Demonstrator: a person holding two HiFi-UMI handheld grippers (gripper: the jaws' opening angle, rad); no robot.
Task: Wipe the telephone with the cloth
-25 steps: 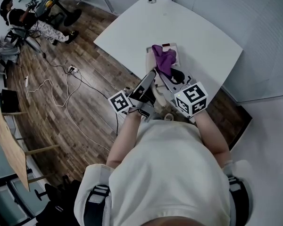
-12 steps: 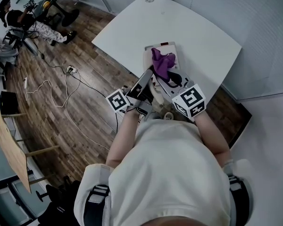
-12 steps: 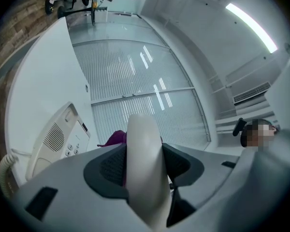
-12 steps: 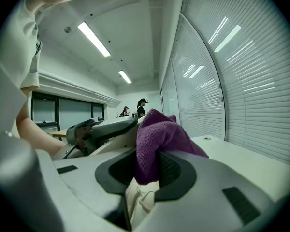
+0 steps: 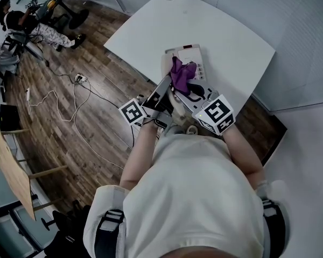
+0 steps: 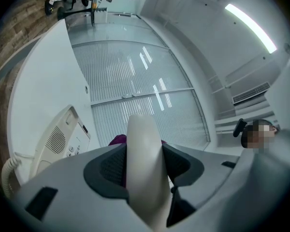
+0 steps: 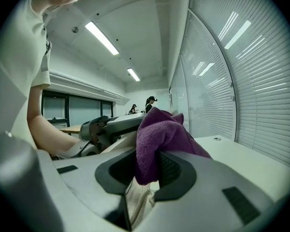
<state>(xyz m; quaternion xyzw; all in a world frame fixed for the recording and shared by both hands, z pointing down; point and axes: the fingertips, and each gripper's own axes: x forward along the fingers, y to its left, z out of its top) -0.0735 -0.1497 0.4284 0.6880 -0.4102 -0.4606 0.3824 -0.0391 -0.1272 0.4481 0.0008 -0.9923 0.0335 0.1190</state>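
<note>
purple cloth (image 7: 164, 129) is pinched in the right claw (image 7: 147, 170). its pads are closed on a bunched fold, so a loose wad stands proud of the tips, apparently to serve as the wiping face. the cream handset (image 6: 142, 134) is clamped in the left claw (image 6: 145, 164), whose jaws stand fairly wide because the handset's body fills the gap.

the handset is raised off its cradle and tipped upward. this is judged to be done so that the cradle is laid bare and the handset's own sides can be reached.

in the head view the telephone base (image 5: 191, 55) is seen on the white table (image 5: 151, 31), at twelve o'clock of both claws. the cloth lies at the base's six o'clock end; whether it is pressed on the plastic or held just above cannot be told. the left claw is set close at eight o'clock of the cloth. a coiled cord (image 6: 7, 178) is seen at seven o'clock of the base. wiping is judged to be under way.
</note>
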